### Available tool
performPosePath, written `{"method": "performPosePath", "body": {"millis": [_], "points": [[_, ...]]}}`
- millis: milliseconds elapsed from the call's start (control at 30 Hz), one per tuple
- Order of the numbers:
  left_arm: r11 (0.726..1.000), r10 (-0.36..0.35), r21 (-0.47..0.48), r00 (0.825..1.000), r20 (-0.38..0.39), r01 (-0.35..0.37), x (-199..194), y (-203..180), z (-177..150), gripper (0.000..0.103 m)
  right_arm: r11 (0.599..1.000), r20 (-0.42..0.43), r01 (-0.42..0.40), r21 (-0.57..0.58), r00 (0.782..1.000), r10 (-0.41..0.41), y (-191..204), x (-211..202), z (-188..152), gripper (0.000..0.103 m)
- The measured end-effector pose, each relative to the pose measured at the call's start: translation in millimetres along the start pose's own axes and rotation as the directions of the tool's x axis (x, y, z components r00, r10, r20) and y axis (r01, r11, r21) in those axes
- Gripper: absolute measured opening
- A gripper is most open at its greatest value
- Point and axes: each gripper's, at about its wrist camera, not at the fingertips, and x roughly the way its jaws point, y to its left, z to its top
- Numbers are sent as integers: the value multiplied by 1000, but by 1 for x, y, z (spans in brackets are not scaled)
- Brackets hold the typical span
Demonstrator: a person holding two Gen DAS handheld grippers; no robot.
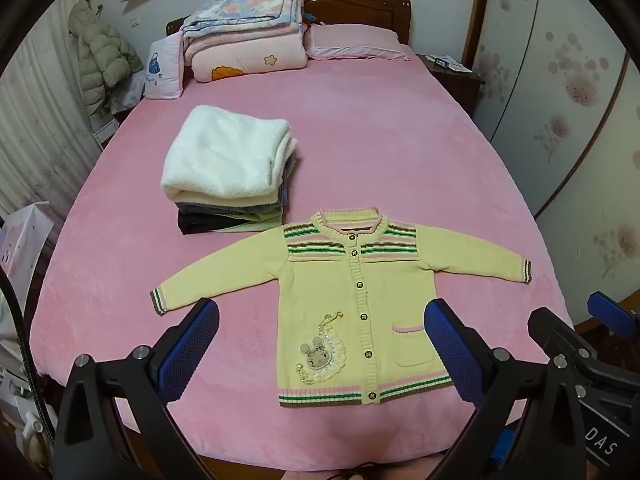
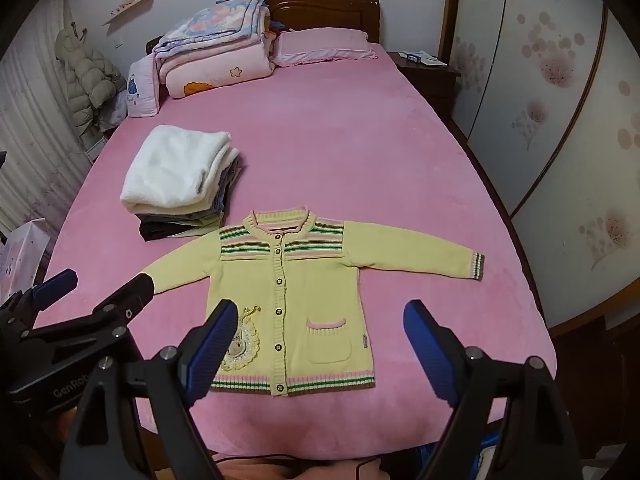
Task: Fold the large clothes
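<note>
I'm holding my left gripper (image 1: 322,334) wide apart, empty, above the bed (image 1: 360,152) — the yellow cardigan (image 1: 344,300) is lying flat, beside the folded stack (image 1: 228,176) — my right gripper (image 2: 320,334) is gaping too.

Knit cardigan (image 1: 352,304); plush matt bedsheet (image 1: 360,140); glossy wood headboard (image 1: 360,2).

Left tool (image 1: 320,344) open, right tool (image 2: 320,340) open, both angled down, empty
</note>
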Motion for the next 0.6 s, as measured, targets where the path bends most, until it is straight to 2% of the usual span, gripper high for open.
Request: {"method": "performPosePath", "body": {"millis": [200, 300, 600], "points": [[1000, -16, 16, 1000, -18, 17, -3, 6, 4, 102, 1000, 4, 9, 26, 1000, -9, 7, -5, -4, 85], [1000, -3, 30, 999, -35, 4, 4, 5, 9, 101, 999, -7, 12, 34, 1000, -12, 10, -4, -3, 85], [1000, -17, 20, 1000, -20, 18, 6, 15, 3, 101, 999, -6, 18, 32, 1000, -18, 19, 4, -5, 85]]}}
